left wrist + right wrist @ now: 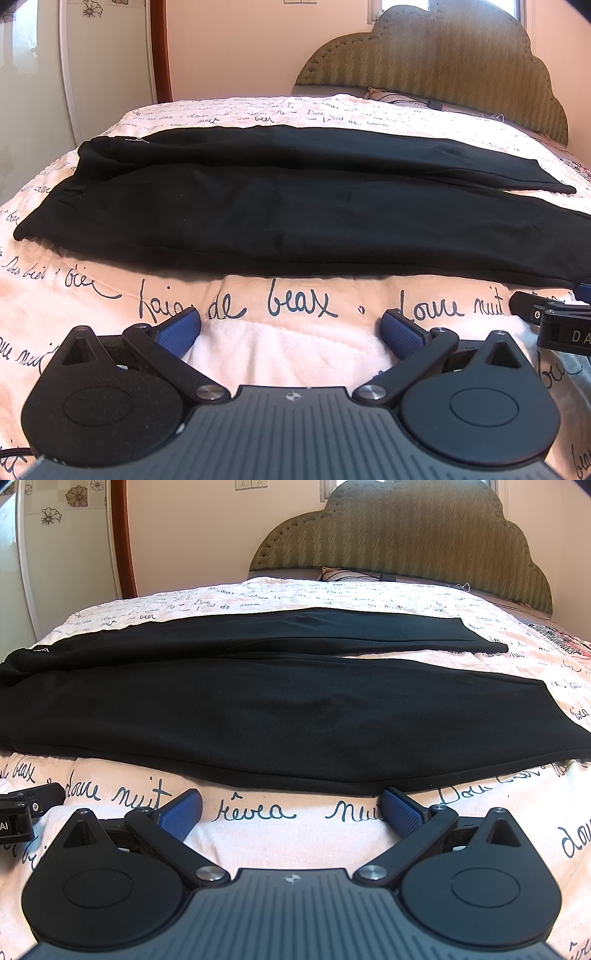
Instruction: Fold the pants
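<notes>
Black pants [295,218] lie flat across the bed, waist at the left, both legs running to the right with a narrow gap between them. The same pants [280,716] fill the middle of the right wrist view. My left gripper [291,326] is open just short of the near leg's edge, with nothing between its blue pads. My right gripper [291,806] is also open, its right pad [400,810] close to the near hem edge. Each gripper shows at the side of the other's view: the right one [554,317], the left one [26,808].
The bed has a white cover [295,343] with dark handwritten script. A padded olive headboard [406,531] stands at the back right, with a pillow [347,574] and a cable below it. A white door and wooden frame [160,51] are at the left.
</notes>
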The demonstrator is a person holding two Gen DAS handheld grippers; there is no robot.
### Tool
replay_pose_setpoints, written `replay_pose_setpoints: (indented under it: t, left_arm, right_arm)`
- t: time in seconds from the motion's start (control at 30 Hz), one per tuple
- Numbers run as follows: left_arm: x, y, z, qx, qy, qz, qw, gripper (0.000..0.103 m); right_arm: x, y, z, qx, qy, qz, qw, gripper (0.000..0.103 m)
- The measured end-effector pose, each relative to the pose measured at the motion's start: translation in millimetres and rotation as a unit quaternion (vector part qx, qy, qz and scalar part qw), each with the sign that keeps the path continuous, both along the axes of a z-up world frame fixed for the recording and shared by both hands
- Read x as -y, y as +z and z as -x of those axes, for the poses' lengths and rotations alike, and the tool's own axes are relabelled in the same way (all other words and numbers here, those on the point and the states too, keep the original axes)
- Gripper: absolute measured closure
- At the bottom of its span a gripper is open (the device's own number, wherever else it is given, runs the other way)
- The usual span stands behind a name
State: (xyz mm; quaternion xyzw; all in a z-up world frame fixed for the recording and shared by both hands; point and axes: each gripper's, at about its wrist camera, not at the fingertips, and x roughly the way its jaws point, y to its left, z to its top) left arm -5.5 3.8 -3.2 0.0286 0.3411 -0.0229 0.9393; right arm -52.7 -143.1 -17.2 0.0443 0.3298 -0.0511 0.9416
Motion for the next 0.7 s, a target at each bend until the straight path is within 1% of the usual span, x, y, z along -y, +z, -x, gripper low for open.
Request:
replay_pose_setpoints:
  t: [0.7]
  left_arm:
    - [3.0,0.1,-1.5,-0.004,0.004,-0.005,1.0,0.0]
  right_arm:
    - [1.5,0.0,1.1,0.001,0.0,-0.002,1.0,0.0]
